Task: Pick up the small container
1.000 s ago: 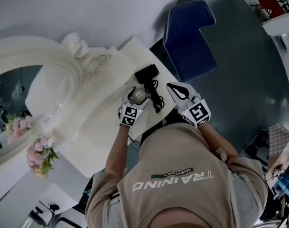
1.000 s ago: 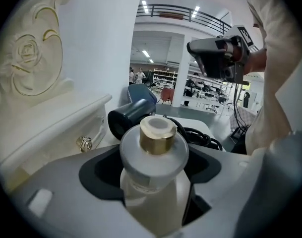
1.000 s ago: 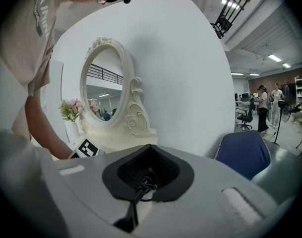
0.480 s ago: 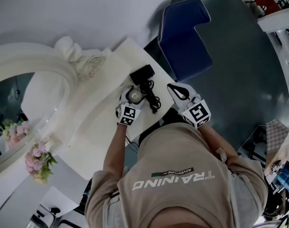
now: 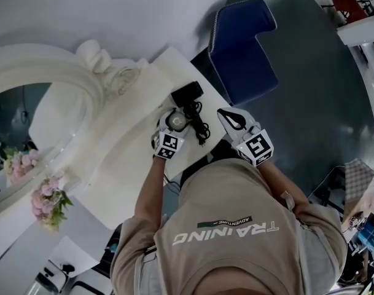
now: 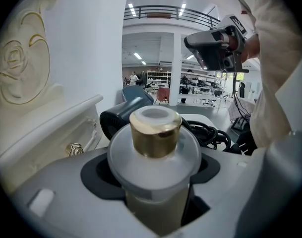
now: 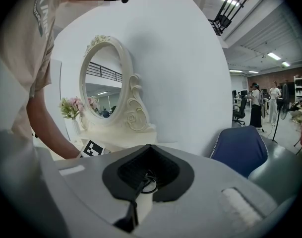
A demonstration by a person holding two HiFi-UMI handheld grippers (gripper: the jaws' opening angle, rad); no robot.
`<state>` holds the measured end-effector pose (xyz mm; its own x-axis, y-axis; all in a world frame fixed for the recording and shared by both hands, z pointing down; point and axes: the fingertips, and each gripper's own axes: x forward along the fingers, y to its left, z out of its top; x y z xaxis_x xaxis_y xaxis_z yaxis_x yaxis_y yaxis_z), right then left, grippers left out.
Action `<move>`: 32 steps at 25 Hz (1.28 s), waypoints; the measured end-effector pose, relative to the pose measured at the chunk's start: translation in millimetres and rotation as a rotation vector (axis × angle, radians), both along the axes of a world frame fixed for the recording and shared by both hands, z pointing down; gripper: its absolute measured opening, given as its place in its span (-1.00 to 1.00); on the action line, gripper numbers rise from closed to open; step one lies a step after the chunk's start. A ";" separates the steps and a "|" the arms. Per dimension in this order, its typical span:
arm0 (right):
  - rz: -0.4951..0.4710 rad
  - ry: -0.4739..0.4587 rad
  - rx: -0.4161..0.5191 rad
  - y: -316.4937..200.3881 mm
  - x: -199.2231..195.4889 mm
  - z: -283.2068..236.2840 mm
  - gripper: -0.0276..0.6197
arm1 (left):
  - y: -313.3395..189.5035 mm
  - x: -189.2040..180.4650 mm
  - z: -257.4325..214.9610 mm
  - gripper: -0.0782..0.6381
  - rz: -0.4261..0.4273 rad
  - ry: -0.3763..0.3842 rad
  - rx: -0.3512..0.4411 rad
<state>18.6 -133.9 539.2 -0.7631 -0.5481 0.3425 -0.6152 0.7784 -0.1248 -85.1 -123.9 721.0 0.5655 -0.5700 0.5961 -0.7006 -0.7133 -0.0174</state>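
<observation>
The small container is a frosted jar with a gold cap, and it stands upright between the jaws of my left gripper, which is shut on its body. In the head view the same container shows at the tip of the left gripper, over the white dressing table. My right gripper hovers to the right of it, near the table's edge, shut with nothing in it. In its own view the right gripper has its jaws closed together.
A black hair dryer with a coiled cable lies just beyond the container. An ornate white mirror and pink flowers stand at the left. A blue chair is at the right of the table.
The head view shifted slightly. The left gripper stays shut on the container at about the same spot, and the right gripper has hardly moved.
</observation>
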 end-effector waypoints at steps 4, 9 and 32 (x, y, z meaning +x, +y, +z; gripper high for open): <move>-0.011 -0.007 -0.001 3.8 -1.4 -0.4 -0.91 | 5.7 -5.1 -4.2 0.21 -0.023 -0.002 -0.014; -0.036 -0.021 0.004 6.7 -6.7 -2.2 -0.91 | 18.8 -14.8 -23.5 0.21 -0.054 -0.004 0.010; -0.327 -0.070 0.072 32.4 -80.3 -28.5 -0.91 | 96.5 -68.3 -135.0 0.21 -0.419 0.020 0.119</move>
<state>-61.7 -101.5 510.7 -0.9229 -0.2910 0.2522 -0.3230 0.9416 -0.0955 -153.4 -27.4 586.1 0.2814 -0.8168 0.5036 -0.9303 -0.3610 -0.0657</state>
